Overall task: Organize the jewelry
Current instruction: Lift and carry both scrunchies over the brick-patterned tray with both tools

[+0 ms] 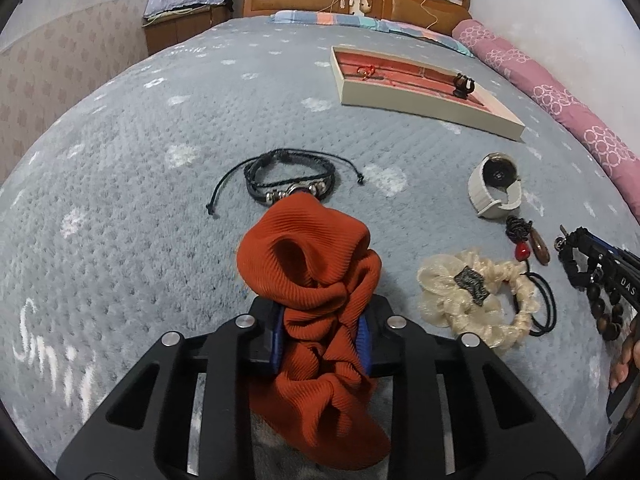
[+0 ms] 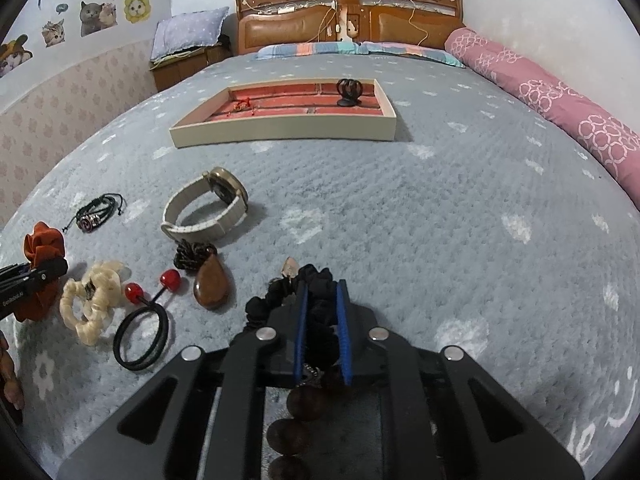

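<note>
While the tray (image 2: 280, 134) holds only two small pieces, left gripper (image 1: 322, 336) clamps the orange scrunchie (image 1: 304, 256), right gripper (image 2: 322, 332) clamps the bead bracelet (image 2: 316, 316); watch (image 2: 208, 208) and others remain.

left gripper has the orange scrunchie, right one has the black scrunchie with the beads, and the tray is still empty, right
Not quite: the tray is not empty. The right wrist view shows a black claw clip and a small red piece in it. The grips on the orange scrunchie and black scrunchie are right.

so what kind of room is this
A bedroom, most likely: the jewelry lies on a grey bedspread, with a carved wooden headboard behind and a pink rolled quilt beside the wall.
</note>
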### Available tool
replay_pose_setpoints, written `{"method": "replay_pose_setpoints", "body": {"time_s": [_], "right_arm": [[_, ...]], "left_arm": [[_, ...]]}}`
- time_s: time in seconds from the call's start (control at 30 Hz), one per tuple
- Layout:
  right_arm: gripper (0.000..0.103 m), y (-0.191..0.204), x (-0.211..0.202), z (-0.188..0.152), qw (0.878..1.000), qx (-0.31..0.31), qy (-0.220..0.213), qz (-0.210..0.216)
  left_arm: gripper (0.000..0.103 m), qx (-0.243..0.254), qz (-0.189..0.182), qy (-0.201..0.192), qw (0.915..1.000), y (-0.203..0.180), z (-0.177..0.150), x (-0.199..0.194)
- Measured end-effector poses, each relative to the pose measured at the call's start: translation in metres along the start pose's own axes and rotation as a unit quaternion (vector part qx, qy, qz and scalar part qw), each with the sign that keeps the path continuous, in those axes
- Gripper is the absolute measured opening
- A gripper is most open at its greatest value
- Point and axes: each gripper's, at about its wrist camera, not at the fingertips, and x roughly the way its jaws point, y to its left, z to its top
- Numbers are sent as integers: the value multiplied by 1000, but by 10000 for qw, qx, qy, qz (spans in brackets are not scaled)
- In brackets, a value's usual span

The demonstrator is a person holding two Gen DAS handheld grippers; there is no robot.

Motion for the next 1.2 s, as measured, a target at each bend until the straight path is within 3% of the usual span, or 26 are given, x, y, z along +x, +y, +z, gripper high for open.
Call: {"method": "replay_pose_setpoints", "body": {"time_s": [0.27,0.7,1.2], "right_arm": [[14,-3,-5,17,9999,-1,-149,30],[14,-4,3,67,9992,-82,-396,-6],[14,1,51,168,9971,-109,-754,6]], "left_arm": [[26,-38,-122,-176,9998,0,20,-9],[26,120,-213,-470,9986,-16,79,6],[26,354,-435,-819,9951,-52,178,48]]}}
